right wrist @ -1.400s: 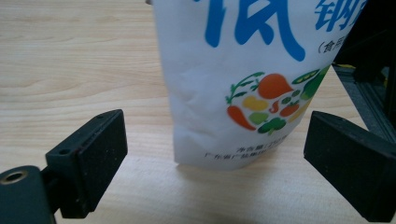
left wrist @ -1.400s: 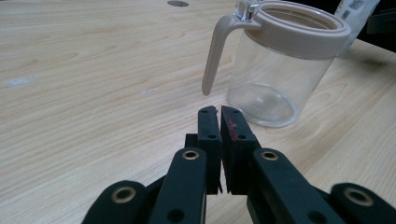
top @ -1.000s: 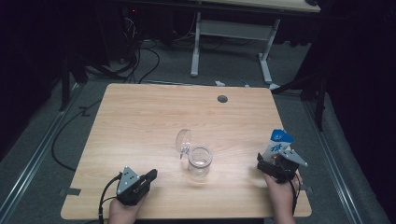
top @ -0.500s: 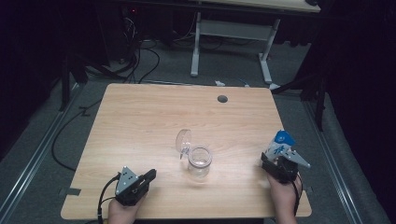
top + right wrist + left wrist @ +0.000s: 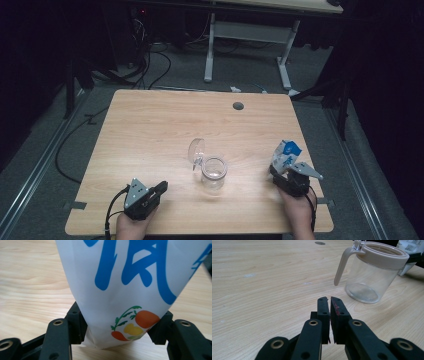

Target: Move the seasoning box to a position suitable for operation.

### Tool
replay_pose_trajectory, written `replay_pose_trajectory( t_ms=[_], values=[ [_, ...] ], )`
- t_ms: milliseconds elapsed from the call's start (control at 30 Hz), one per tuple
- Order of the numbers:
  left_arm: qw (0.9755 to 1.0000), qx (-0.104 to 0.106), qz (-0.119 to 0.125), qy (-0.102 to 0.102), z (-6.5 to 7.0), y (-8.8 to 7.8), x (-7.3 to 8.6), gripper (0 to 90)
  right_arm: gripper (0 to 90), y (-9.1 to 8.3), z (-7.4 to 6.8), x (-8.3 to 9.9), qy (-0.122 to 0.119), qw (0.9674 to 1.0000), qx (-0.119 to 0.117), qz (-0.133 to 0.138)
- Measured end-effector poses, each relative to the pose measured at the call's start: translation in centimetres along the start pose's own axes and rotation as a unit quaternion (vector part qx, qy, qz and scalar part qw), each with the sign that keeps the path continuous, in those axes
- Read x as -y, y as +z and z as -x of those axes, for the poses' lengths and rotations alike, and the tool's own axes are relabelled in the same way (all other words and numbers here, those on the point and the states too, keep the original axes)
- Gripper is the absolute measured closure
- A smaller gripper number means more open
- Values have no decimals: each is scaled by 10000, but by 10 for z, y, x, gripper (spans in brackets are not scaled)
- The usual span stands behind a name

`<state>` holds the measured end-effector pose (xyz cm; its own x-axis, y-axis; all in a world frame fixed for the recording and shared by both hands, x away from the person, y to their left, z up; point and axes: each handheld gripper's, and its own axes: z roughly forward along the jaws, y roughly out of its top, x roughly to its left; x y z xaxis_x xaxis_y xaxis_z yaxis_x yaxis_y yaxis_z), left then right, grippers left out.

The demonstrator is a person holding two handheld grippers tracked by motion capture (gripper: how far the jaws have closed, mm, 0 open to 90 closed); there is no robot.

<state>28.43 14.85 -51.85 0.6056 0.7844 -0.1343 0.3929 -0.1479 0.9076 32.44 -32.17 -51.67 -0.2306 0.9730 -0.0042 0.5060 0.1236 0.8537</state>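
lower right of the high view: our right gripper (image 5: 283,176), jaws just closing, pinches the white bag (image 5: 285,156); lower left, our left gripper (image 5: 161,188) sits shut, empty, near the clear jar (image 5: 214,173).

A second desk (image 5: 280,6) stands beyond cables (image 5: 150,55)

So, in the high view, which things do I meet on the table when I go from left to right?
left gripper → clear jar with its lid open → white and blue bag, between the jaws of the right gripper.

A light wooden table (image 5: 150,130) bears a clear lidded jar (image 5: 213,172) and a white-blue pouch (image 5: 285,155).
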Motion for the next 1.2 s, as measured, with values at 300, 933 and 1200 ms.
replay_pose_trajectory(
  t_ms=[300,933,1200],
  values=[
    [10000,-58,28,-63,-3,-7,2,860,362,11,-37,-7,-556,9973,-489,-8],
    [9999,135,-1,26,3,6,-3,859,244,0,-36,2,-450,9986,-267,-75],
    [9999,113,12,3,1,5,-3,859,230,-4,-35,2,-396,9989,-258,-36]
  ],
)
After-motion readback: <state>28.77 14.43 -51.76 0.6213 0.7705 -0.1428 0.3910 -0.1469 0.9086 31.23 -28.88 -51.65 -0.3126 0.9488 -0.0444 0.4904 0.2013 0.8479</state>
